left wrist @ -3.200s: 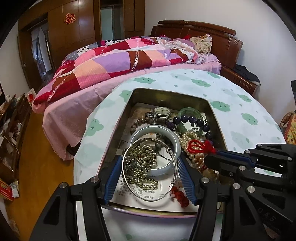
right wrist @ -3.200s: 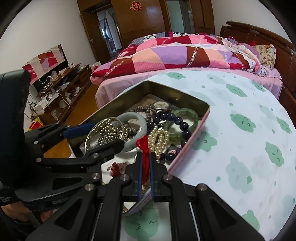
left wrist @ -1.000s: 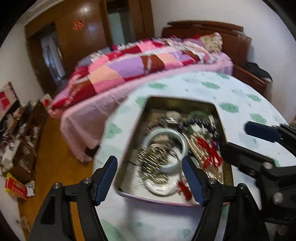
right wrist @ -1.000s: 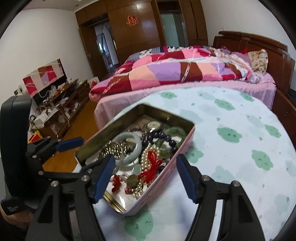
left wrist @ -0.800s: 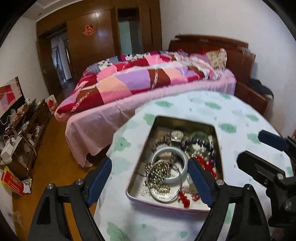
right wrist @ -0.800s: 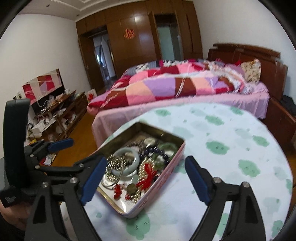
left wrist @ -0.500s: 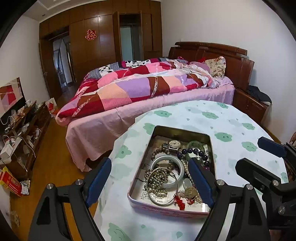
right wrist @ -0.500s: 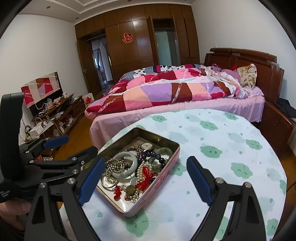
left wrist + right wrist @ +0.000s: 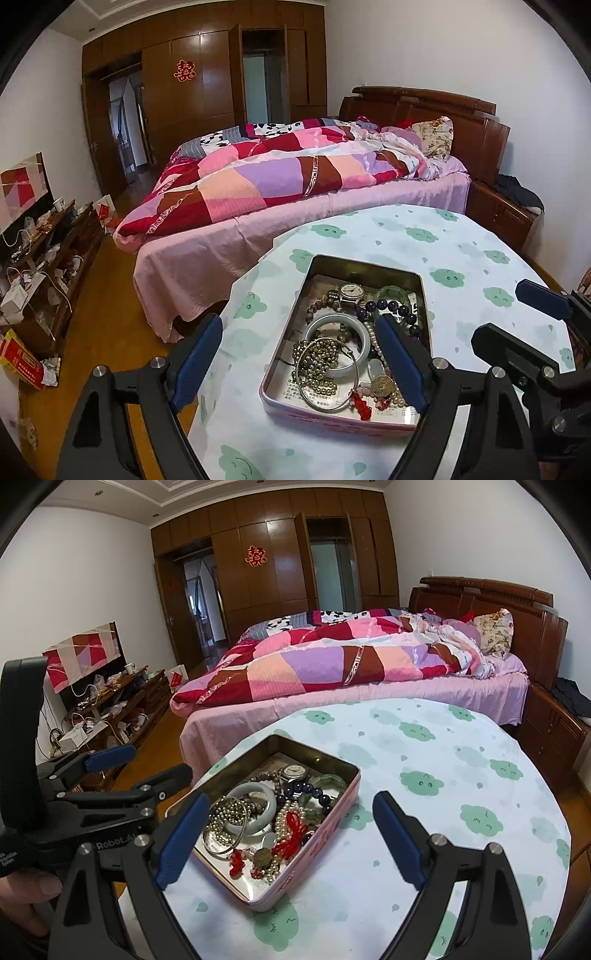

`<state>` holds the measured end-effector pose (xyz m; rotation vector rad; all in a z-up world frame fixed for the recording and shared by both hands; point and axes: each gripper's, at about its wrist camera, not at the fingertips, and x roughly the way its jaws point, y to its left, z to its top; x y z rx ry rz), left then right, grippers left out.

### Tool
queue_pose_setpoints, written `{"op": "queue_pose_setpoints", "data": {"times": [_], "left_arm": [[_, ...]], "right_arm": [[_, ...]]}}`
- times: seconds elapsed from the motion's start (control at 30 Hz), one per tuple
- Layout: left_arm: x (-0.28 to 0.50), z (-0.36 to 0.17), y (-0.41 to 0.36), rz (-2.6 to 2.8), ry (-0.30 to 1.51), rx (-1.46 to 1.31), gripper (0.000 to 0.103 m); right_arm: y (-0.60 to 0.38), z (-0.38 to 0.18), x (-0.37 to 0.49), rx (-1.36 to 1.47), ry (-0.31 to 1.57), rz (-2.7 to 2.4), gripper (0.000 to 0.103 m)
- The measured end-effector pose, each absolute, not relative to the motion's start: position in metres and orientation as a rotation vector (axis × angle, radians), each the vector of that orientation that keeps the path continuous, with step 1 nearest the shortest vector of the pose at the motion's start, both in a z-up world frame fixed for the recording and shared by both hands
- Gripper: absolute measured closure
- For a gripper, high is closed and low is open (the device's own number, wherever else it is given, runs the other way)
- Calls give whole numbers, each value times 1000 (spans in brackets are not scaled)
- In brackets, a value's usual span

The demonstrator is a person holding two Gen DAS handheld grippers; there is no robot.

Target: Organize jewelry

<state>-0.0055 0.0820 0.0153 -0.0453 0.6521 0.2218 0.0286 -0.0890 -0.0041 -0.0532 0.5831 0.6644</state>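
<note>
A pink tin box (image 9: 332, 415) (image 9: 332, 823) sits on the round table near its front left edge, full of jewelry. Inside lie a pale jade bangle (image 9: 364, 341) (image 9: 271, 805), a thin silver bangle over metal beads (image 9: 317, 363) (image 9: 221, 819), a wristwatch (image 9: 351, 290) (image 9: 293, 771), dark purple beads (image 9: 388, 305), pearls and a red knotted cord (image 9: 291, 829). My left gripper (image 9: 301, 360) is open and empty, held back above the box's near end. My right gripper (image 9: 290, 840) is open and empty, above and in front of the box.
The table wears a white cloth with green cloud prints (image 9: 443, 794). A bed with a patchwork quilt (image 9: 280, 177) stands behind it. A cluttered low cabinet (image 9: 40, 266) lines the left wall. A wooden nightstand (image 9: 550, 723) is at the far right.
The right gripper let go of the red cord, which now lies in the box. Both grippers opened wide and pulled up and back from the box.
</note>
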Motion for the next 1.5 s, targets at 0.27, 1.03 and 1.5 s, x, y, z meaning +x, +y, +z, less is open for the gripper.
{"op": "queue_pose_setpoints", "data": {"times": [0.27,1.03,1.5], "left_arm": [[-5,15,82,223,653,-45,18],[-10,9,89,233,662,-58,18],[-5,6,88,232,683,-59,18]], "right_arm": [[-89,-6,27,-54,584,666,11],[-90,-9,25,-57,594,669,10],[-90,-9,26,-57,595,668,10]]}}
